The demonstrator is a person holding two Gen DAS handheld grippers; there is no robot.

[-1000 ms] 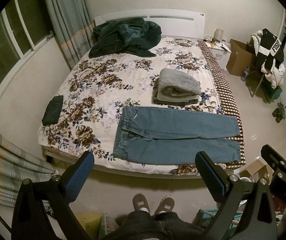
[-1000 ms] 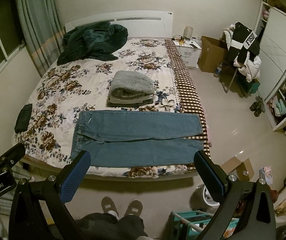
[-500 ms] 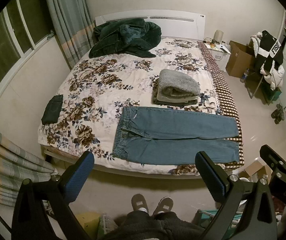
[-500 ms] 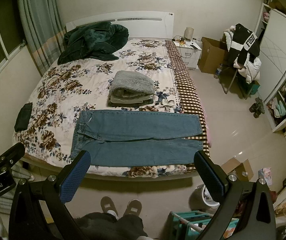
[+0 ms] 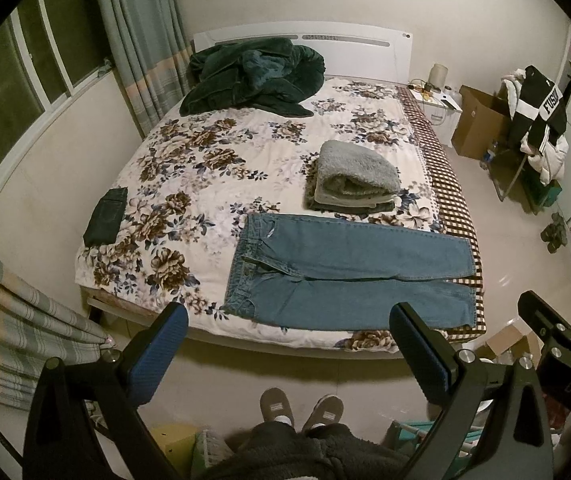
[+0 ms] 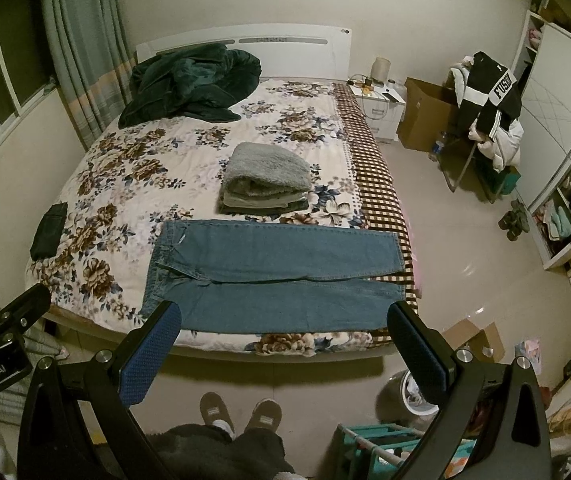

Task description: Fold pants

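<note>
Blue denim pants lie flat along the near edge of the floral bed, waistband to the left, both legs stretched to the right. My left gripper hangs open in the air in front of the bed edge, above the floor, with nothing between its blue-padded fingers. My right gripper is likewise open and empty, just short of the pants' near leg. Neither gripper touches the pants.
A folded grey fleece stack sits just behind the pants. A dark green blanket is heaped by the headboard; a small dark folded garment lies at the bed's left edge. The person's slippered feet stand on the floor before the bed.
Both views have crept slightly closer to the bed. The pants lie as before and both grippers stay open.
</note>
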